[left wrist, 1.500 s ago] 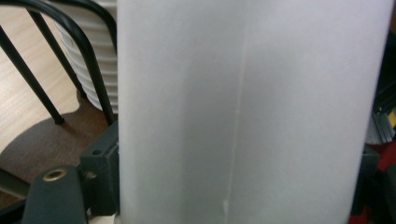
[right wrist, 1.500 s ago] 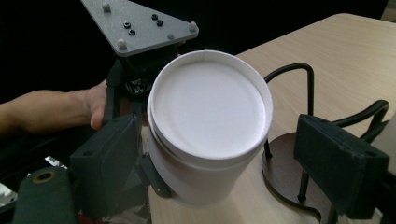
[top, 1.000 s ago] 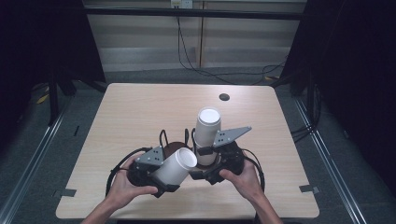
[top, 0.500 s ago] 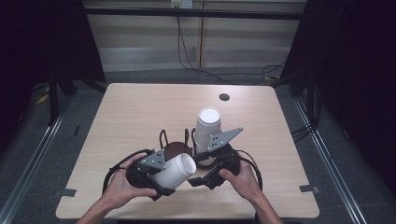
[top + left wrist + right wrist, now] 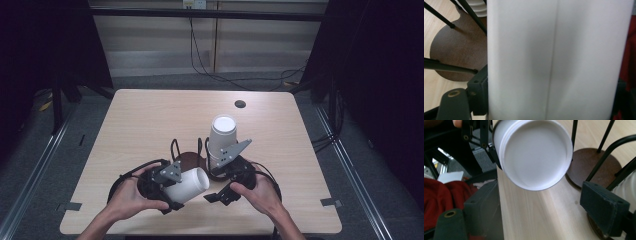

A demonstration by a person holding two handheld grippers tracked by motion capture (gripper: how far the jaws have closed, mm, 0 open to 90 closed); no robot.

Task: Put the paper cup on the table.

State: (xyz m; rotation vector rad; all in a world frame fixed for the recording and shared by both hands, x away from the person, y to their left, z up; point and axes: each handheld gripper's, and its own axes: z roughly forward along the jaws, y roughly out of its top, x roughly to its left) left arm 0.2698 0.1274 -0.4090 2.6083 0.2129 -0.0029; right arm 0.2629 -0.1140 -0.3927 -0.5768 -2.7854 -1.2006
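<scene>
White cup (image 5: 186, 184) lies sideways, clamped in the left tongs (image 5: 167, 186) near the tabletop's (image 5: 150, 120) front edge; right tongs (image 5: 220, 192) gape wide, empty. Better turn it upright before reaching the cup stack (image 5: 222, 137).

A white cup (image 5: 559, 60) sits clamped in the claw, brown stand base (image 5: 459, 50) behind.

A plain white paper cup (image 5: 186, 185) lies on its side above the near edge of the table, gripped across its wall, its closed base turned toward the right. A stack of white cups (image 5: 221, 138) stands upside down just behind it, in a black wire holder (image 5: 187, 157) on a round brown base.
</scene>
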